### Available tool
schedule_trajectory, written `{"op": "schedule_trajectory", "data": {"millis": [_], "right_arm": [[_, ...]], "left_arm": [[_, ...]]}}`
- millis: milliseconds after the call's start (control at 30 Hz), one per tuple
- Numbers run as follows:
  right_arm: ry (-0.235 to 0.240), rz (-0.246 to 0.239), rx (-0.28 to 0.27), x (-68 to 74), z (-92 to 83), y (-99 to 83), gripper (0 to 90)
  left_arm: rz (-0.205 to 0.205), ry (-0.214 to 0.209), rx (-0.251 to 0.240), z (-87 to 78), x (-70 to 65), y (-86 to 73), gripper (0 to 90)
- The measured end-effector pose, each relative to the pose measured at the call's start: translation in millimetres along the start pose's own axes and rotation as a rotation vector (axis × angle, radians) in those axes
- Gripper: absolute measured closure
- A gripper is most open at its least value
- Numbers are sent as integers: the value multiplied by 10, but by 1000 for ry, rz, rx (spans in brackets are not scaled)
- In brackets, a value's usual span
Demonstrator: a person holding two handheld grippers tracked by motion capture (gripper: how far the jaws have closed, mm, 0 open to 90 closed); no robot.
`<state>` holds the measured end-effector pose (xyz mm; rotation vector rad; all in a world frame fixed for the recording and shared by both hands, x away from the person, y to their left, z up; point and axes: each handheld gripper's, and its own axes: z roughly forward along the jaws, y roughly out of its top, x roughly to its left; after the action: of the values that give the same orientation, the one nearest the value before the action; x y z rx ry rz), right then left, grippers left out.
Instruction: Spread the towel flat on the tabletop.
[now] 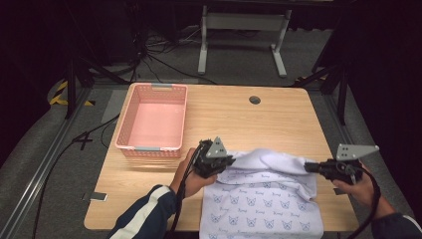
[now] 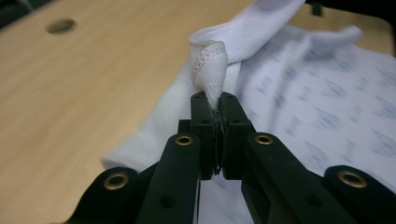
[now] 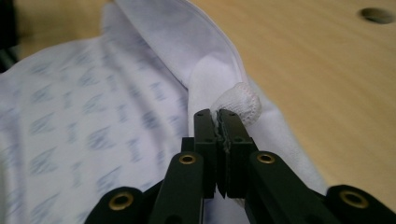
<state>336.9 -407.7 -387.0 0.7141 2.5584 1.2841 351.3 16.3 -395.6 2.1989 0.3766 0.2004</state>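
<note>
Folding a white patterned cloth (image 1: 263, 199) on the wooden bench (image 1: 234, 114), a person has the left gripper (image 1: 230, 162) and right gripper (image 1: 307, 167) each clamped on a far corner, the lifted edge arching over the part lying flat at the bench's near edge. Done well, both corners should travel level and together so the fold lands square. A pink basket (image 1: 152, 149) stands to the left, well apart.

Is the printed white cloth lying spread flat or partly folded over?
Partly folded: the cloth's far edge is lifted and doubled back, pinched by the left hand-held gripper and right hand-held gripper.
</note>
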Motion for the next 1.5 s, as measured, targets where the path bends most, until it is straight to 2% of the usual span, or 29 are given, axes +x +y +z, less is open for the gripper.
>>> {"op": "schedule_trajectory", "data": {"millis": [33, 67, 133, 167, 200, 233, 267, 300, 333, 367, 400, 433, 533, 567, 600, 667, 733, 767, 800, 833, 867, 1000, 1100, 1167, 1300, 1367, 1433, 1500], "right_arm": [[0, 0, 0, 0, 0, 0, 863], [29, -9, 17, 85, -12, -37, 863], [79, -25, 44, 230, -14, -115, 861], [101, -58, 109, 367, 37, -199, 856], [101, -58, 109, 367, 37, -199, 856], [105, -66, 134, 416, 57, -225, 854], [131, -70, 155, 479, 95, -265, 855], [143, -72, 173, 518, 137, -294, 855], [129, -75, 216, 561, 198, -324, 855], [109, -89, 285, 606, 288, -359, 854], [89, -97, 315, 621, 327, -371, 854], [80, -97, 320, 619, 356, -375, 853], [63, -73, 312, 582, 372, -371, 853], [19, -28, 296, 487, 384, -370, 855], [19, -28, 296, 487, 384, -370, 855], [-26, 1, 292, 407, 402, -359, 856], [-91, -12, 296, 330, 445, -321, 857], [-130, -20, 301, 271, 489, -284, 858], [-155, -27, 301, 230, 518, -265, 858], [-166, -25, 296, 180, 545, -245, 858], [-166, -25, 296, 180, 545, -245, 858], [-208, -5, 280, -60, 653, -164, 858], [-239, 19, 258, -237, 722, -122, 859], [-258, 32, 248, -342, 757, -99, 859], [-297, 59, 235, -543, 831, -45, 860], [-315, 42, 242, -624, 868, -10, 860], [-335, 56, 245, -694, 906, 24, 860], [-366, 53, 246, -758, 947, 51, 861]], "left_arm": [[0, 0, 0, 0, 0, 0, 866], [18, -19, 38, 12, -76, -68, 866], [31, -49, 76, 46, -212, -204, 865], [37, -63, 120, 72, -304, -295, 863], [37, -63, 120, 72, -304, -295, 862], [26, -79, 126, 99, -364, -353, 862], [25, -92, 133, 126, -389, -392, 861], [32, -79, 169, 179, -414, -433, 860], [56, -73, 209, 206, -423, -449, 858], [84, -23, 263, 286, -445, -489, 857], [75, -34, 271, 307, -433, -493, 857], [62, -32, 268, 315, -425, -493, 858], [61, -8, 269, 356, -396, -459, 863], [74, 21, 282, 406, -365, -410, 864], [74, 21, 282, 406, -365, -410, 865], [73, 51, 288, 472, -299, -356, 865], [70, 82, 286, 534, -222, -315, 866], [63, 131, 288, 589, -142, -281, 866], [62, 148, 273, 628, -79, -265, 867], [62, 148, 273, 628, -79, -265, 867], [44, 161, 274, 655, -27, -247, 867], [22, 202, 262, 751, 163, -187, 867], [10, 245, 235, 836, 296, -158, 868], [-20, 248, 221, 871, 405, -139, 868], [-55, 283, 229, 947, 558, -76, 869], [-69, 298, 216, 990, 646, -57, 870], [-92, 307, 215, 1024, 743, -31, 870], [-95, 314, 211, 1038, 772, -24, 870]]}}
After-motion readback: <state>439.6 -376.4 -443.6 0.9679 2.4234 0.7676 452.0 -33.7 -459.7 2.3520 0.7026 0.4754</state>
